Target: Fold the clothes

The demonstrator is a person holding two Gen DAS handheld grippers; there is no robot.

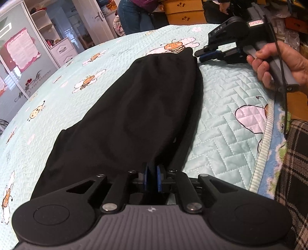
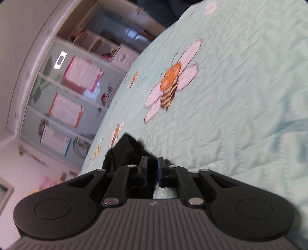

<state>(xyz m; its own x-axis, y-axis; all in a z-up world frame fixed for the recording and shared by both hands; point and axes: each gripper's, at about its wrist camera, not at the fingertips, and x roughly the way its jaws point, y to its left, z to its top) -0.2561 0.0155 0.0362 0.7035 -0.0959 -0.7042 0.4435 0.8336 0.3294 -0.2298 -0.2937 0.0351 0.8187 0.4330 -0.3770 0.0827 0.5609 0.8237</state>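
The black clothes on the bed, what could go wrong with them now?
The black garment lies long on the bee quilt. The left claw seems to pinch only a small bunch at the near end, so it might slip out when lifted. The right claw sits at the far corner, where little cloth shows between its fingers; if it misses, that end may sag and the fold may go crooked.

Pale mint quilted bedspread [image 1: 221,119] with cartoon bee-and-flower prints covers the bed. White shelved cabinet [image 1: 57,38] with pink-bordered posters [image 1: 21,52] at left; yellow wooden drawer unit [image 1: 184,11] behind.
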